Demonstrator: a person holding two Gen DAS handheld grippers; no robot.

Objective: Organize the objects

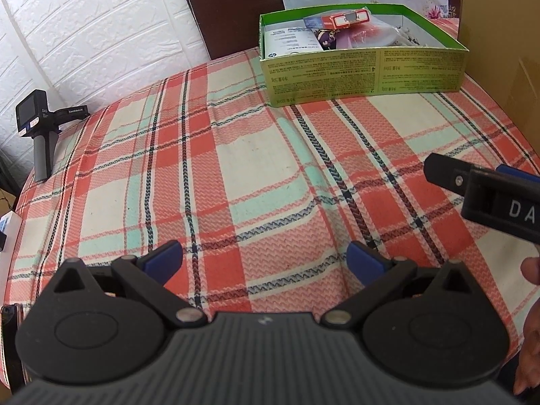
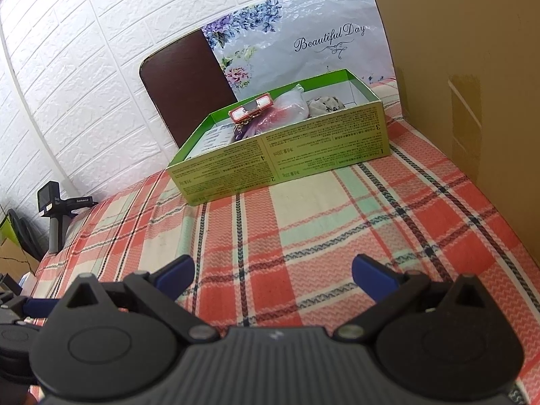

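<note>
A green box (image 1: 364,74) stands at the far side of the plaid-covered table (image 1: 236,168); it also shows in the right wrist view (image 2: 280,162). Inside lie an orange-red keychain case (image 1: 344,19) (image 2: 251,109), a pink plastic-wrapped item (image 1: 368,35) (image 2: 290,108), a white leaflet (image 1: 290,42) and a pale patterned item (image 2: 325,105). My left gripper (image 1: 265,260) is open and empty, low over the cloth, well short of the box. My right gripper (image 2: 273,273) is open and empty too; its body shows at the right of the left wrist view (image 1: 489,192).
A spare handheld camera gripper (image 1: 40,128) (image 2: 57,212) stands at the table's left edge. A brown chair back (image 2: 185,91) and a floral "Beautiful Day" bag (image 2: 303,47) stand behind the box. A cardboard wall (image 2: 472,101) borders the right side.
</note>
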